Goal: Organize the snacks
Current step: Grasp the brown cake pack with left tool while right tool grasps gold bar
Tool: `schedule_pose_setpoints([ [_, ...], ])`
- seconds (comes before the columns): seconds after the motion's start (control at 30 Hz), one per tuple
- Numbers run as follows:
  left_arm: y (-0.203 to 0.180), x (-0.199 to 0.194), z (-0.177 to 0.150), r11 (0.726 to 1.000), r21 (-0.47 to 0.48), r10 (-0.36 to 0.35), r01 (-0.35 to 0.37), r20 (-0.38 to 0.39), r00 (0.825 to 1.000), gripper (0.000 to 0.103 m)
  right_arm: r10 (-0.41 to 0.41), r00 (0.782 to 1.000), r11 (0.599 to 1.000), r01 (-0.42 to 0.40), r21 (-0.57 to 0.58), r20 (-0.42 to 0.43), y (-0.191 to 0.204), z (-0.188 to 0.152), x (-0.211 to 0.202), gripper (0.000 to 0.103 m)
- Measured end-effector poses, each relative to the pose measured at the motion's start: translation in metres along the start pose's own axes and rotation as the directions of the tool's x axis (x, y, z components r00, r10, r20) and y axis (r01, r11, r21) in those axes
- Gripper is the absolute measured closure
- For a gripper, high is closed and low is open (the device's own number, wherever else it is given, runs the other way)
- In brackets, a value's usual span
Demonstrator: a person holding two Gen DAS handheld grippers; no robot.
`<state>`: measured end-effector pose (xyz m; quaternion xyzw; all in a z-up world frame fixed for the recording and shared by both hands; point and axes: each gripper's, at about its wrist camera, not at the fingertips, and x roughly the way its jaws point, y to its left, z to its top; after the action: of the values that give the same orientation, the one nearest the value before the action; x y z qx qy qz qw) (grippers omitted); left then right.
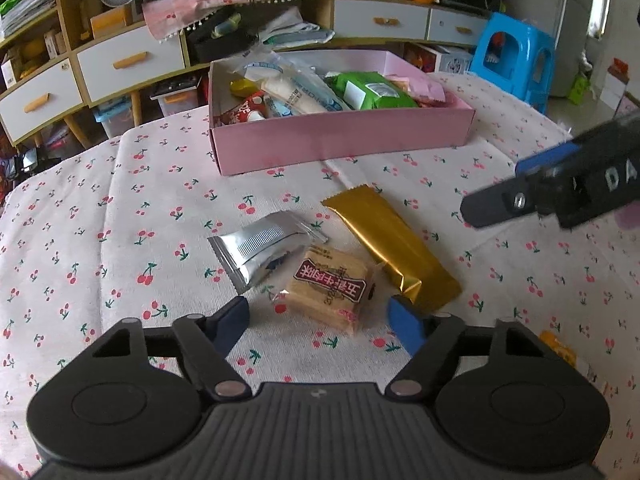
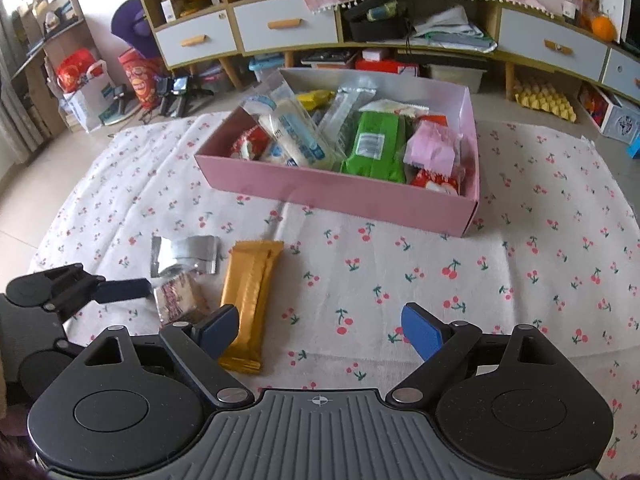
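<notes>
A pink box (image 1: 344,136) (image 2: 332,194) full of snacks stands at the far side of the cherry-print cloth. Three loose snacks lie in front of it: a silver packet (image 1: 256,250) (image 2: 186,254), a tan biscuit pack with a dark red label (image 1: 332,286) (image 2: 178,298), and a gold bar wrapper (image 1: 390,244) (image 2: 250,296). My left gripper (image 1: 324,322) is open, its fingers either side of the biscuit pack's near end. My right gripper (image 2: 320,330) is open and empty, its left finger just over the gold bar; it also shows in the left wrist view (image 1: 560,196).
A cherry-print cloth (image 2: 440,280) covers the table. Behind it stand a long shelf unit with white drawers (image 2: 280,28), a blue plastic stool (image 1: 516,56) and bags on the floor at the left (image 2: 104,84). A small orange item (image 1: 558,346) lies at the cloth's right.
</notes>
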<state>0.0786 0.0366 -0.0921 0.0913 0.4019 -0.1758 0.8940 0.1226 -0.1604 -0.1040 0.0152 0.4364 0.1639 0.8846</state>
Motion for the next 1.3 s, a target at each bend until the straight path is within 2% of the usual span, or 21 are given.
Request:
schedule_pose_setpoints([
  [0.07,0.001,-0.001,0.001,1.000,-0.005,0.000,0.000,0.005,1.000,0.047,-0.005,1.000,1.000,0.005,-0.003,-0.006,0.000,-0.002,0.003,0.013],
  [0.2,0.003,-0.002,0.003,1.000,-0.009,-0.013,0.013,0.001,1.000,0.051,-0.012,1.000,1.000,0.011,-0.017,-0.016,0.004,-0.005,0.007,0.013],
  [0.27,0.004,-0.003,0.004,1.000,-0.004,-0.017,0.017,0.002,1.000,0.057,-0.014,1.000,1.000,0.014,-0.023,-0.018,0.006,-0.005,0.009,0.013],
  [0.5,0.012,-0.010,0.002,0.999,0.011,0.039,-0.038,-0.028,0.999,0.058,-0.009,1.000,0.999,0.008,-0.042,-0.025,0.019,-0.007,0.020,0.013],
  [0.73,0.034,-0.018,-0.007,0.997,-0.035,0.069,-0.071,-0.049,0.996,0.058,0.036,0.999,0.996,-0.038,-0.079,-0.020,0.040,-0.008,0.028,0.013],
  [0.9,0.041,-0.019,-0.009,0.996,-0.053,0.072,-0.075,-0.047,0.996,0.057,0.028,0.999,0.996,-0.031,-0.089,-0.039,0.049,-0.013,0.041,0.015],
  [1.0,0.041,-0.018,-0.009,0.995,-0.054,0.078,-0.080,-0.042,0.996,0.052,0.003,1.000,0.994,-0.007,-0.113,-0.031,0.054,-0.017,0.044,0.016],
  [1.07,0.041,-0.016,-0.009,0.995,-0.055,0.082,-0.084,-0.040,0.996,0.048,-0.006,1.000,0.991,0.003,-0.132,-0.025,0.057,-0.019,0.044,0.018],
  [1.17,0.043,-0.015,-0.008,0.994,-0.074,0.080,-0.082,-0.035,0.996,0.048,0.000,1.000,0.992,-0.003,-0.130,-0.020,0.057,-0.019,0.042,0.025],
  [1.3,0.044,-0.015,-0.005,0.992,-0.097,0.074,-0.078,-0.038,0.997,0.050,0.014,1.000,0.993,-0.016,-0.117,-0.014,0.054,-0.016,0.040,0.050],
])
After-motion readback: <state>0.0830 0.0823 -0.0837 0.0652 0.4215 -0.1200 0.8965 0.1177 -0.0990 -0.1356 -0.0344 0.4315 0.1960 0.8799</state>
